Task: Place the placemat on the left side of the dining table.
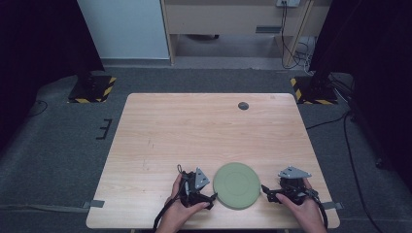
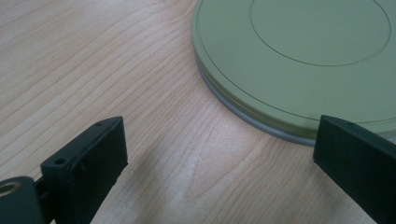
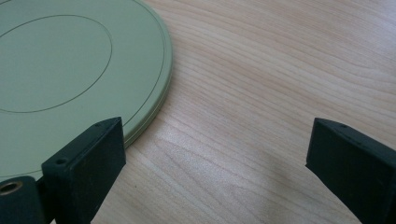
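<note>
Both hands sit at the table's (image 1: 160, 126) near edge. Left gripper (image 1: 210, 198) and right gripper (image 1: 265, 190) jaws spread wide, empty, flanking green disc (image 1: 236, 185).

One round, flat, pale-green plate (image 1: 236, 185) near the front edge of the light wooden desk (image 1: 194, 131); one small dark round disc (image 1: 243, 106) near its back edge; two black two-jaw grippers.
</note>
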`<move>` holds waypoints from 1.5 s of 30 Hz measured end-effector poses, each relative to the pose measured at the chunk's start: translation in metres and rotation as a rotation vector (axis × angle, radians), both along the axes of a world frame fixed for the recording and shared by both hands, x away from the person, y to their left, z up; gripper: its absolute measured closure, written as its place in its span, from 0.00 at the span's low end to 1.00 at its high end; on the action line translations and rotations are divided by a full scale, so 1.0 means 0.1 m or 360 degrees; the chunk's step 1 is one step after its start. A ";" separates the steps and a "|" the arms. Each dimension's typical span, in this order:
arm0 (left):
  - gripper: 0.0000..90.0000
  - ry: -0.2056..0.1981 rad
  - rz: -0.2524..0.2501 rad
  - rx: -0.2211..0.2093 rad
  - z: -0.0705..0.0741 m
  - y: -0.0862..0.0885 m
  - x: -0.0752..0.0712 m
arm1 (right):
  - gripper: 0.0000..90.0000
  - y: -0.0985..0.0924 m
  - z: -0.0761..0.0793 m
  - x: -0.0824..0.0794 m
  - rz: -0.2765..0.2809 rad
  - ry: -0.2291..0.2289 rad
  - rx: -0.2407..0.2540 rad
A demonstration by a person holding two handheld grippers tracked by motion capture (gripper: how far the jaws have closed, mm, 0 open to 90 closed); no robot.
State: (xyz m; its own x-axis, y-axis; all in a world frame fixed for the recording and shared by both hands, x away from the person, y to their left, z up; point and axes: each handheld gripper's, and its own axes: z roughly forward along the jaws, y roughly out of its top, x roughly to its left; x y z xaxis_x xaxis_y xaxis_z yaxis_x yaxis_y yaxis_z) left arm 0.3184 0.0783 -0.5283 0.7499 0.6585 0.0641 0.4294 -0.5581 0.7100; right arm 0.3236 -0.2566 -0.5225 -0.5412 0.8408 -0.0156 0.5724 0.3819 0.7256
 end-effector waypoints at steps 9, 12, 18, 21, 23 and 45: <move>0.02 -0.0014 -0.0004 -0.0004 0.01 -0.02 -0.01 | 0.06 0.05 -0.02 -0.01 0.0037 0.0017 -0.0015; 0.02 -0.0019 -0.0011 -0.0002 0.01 -0.03 -0.02 | 0.06 0.07 -0.03 -0.01 0.0052 0.0023 -0.0029; 0.01 -0.0016 -0.0004 -0.0002 0.00 -0.04 -0.01 | 0.05 0.08 -0.03 -0.01 0.0053 0.0018 -0.0040; 0.00 -0.0009 -0.0005 -0.0005 0.00 -0.03 0.00 | 0.05 0.08 -0.04 -0.01 0.0047 0.0016 -0.0043; 0.00 -0.0005 -0.0003 -0.0007 0.00 -0.03 0.01 | 0.04 0.09 -0.04 -0.01 0.0043 0.0015 -0.0043; 0.00 -0.0018 0.0042 -0.0010 0.00 -0.02 0.06 | 0.04 0.12 -0.04 0.01 -0.0015 -0.0003 -0.0048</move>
